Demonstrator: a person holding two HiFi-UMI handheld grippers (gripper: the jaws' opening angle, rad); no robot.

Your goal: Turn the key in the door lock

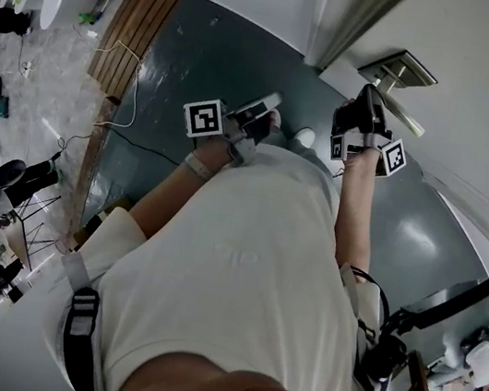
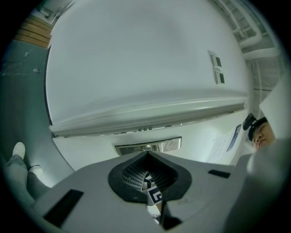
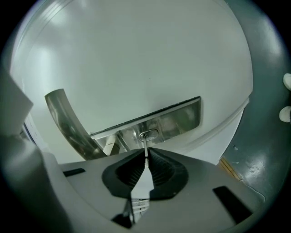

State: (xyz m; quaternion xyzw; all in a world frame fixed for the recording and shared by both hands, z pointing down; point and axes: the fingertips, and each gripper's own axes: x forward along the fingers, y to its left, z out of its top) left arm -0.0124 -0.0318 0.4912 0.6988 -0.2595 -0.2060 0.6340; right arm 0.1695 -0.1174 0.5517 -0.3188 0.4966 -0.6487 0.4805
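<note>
A thin metal key [image 3: 145, 146] sticks out of the lock cylinder [image 3: 148, 134] in the steel plate [image 3: 182, 116] on the white door [image 3: 136, 59]. My right gripper [image 3: 146, 157] is shut on the key's bow, pads pinched together around it. In the head view the right gripper [image 1: 367, 97] sits just under the lever handle [image 1: 398, 77], and the key is hidden there. The left gripper [image 1: 261, 110] hangs back from the door, left of the right one. In its own view the left gripper [image 2: 146, 155] has its jaws together with nothing between them.
The curved lever handle [image 3: 63, 118] arches up left of the lock. A steel plate [image 2: 148, 146] on the door's edge lies ahead of the left gripper. Dark teal floor [image 1: 204, 52] runs below, with my shoe [image 1: 303, 137], cables [image 1: 124, 56] and clutter at the far left. Another person [image 2: 260, 132] stands at the right.
</note>
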